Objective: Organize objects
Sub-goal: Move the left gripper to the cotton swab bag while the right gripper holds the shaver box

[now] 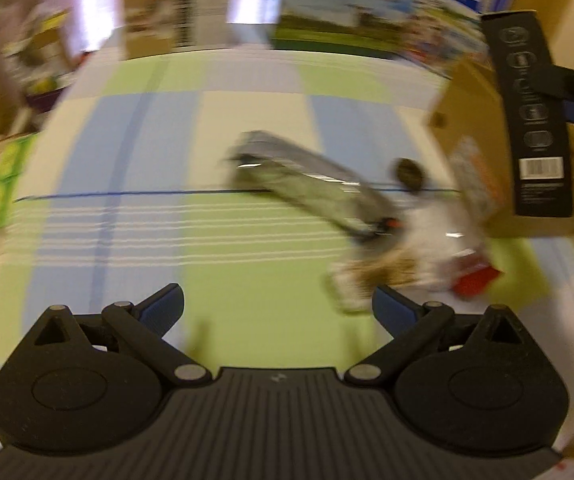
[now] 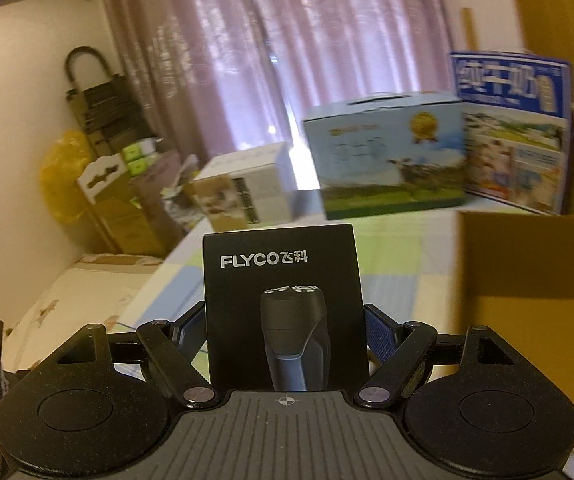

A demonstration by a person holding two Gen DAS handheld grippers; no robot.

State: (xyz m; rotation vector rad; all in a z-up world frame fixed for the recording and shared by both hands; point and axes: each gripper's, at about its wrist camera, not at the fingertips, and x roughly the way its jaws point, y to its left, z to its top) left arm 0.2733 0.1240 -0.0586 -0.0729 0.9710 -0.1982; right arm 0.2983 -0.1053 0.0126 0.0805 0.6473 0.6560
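Inspecting both views, we find the right tool (image 2: 285, 336) clamped on the upright black shaver box (image 2: 283, 304) just left of the cardboard box (image 2: 535, 280), while the left tool (image 1: 278, 307) stands apart, empty, with the long silver package (image 1: 307, 184) lying diagonally ahead.

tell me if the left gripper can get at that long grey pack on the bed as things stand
Probably yes: the left gripper is open and empty, and the long grey pack lies ahead on the checked cover with nothing between.
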